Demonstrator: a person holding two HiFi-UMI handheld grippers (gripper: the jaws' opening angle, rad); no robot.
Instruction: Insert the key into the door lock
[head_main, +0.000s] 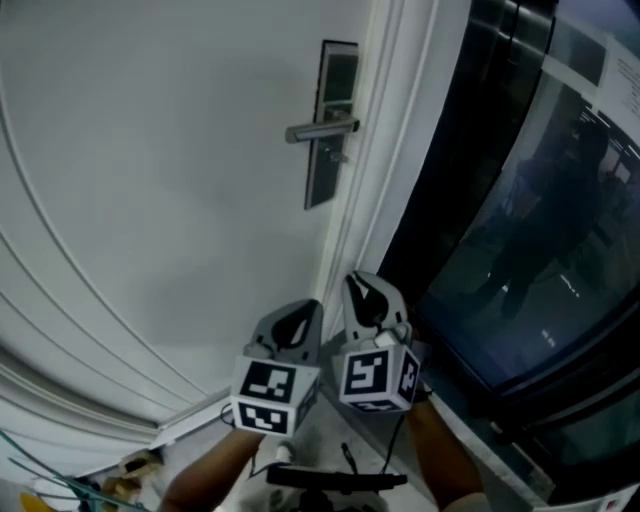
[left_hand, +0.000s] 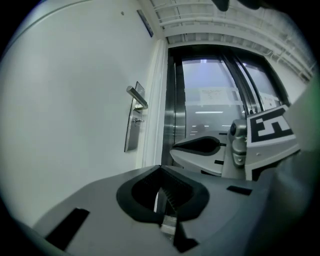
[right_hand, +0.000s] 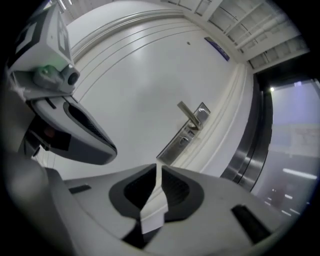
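Lock plate (head_main: 320, 182): small nub under the handle (head_main: 320, 130), possibly the key (head_main: 340, 157); too small to confirm in any view. Forearms (head_main: 200, 478) cut off at head view's bottom edge. Clutter (head_main: 90, 485) bottom left cropped, unidentifiable. Glass (head_main: 540, 230) reflections blurred.

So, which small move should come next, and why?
Probably raise the right gripper toward the lock plate. It and the left gripper hang low, jaws together, with no key between them. A small piece, perhaps the key, sticks out below the handle.
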